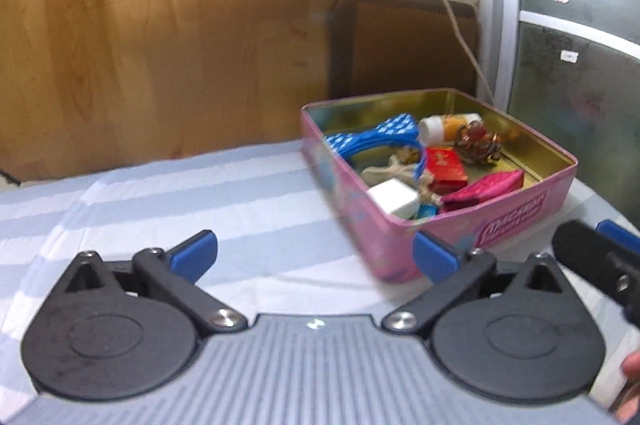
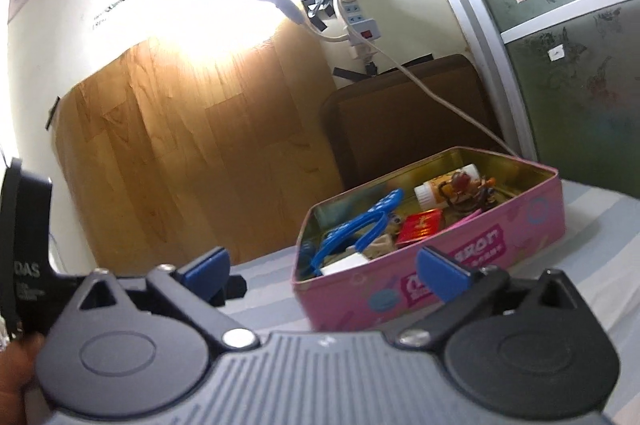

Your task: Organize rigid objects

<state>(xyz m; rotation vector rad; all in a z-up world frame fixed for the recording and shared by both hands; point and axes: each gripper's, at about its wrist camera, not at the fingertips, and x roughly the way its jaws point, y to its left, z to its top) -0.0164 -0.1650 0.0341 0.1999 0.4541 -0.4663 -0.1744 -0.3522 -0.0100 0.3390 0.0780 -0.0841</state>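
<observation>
A pink tin (image 1: 472, 225) stands open on the counter (image 1: 200, 193), which is covered with a cloth of pale blue and white stripes, and everything else is placed from that tin. Inside it lie a blue patterned band (image 1: 376, 139), a white-capped bottle (image 1: 448, 127) near the far wall, a brownish ornament (image 1: 478, 145) beside the bottle, a red packet (image 1: 446, 169) in the middle, a magenta pouch (image 1: 484, 187) and a white block (image 1: 394, 199) toward the near corner. The left tongs (image 1: 316, 257) hang just before the tin's near corner, spread wide and holding nothing; one blue tip is in front of the tin's wall. The right tongs (image 2: 324, 269) sit before the tin's long lettered side, likewise wide apart and empty. Behind the tin stand a wooden panel (image 1: 160, 25) and a dark brown board (image 1: 400, 45), with a white power strip (image 2: 356, 17) on the wall above.
</observation>
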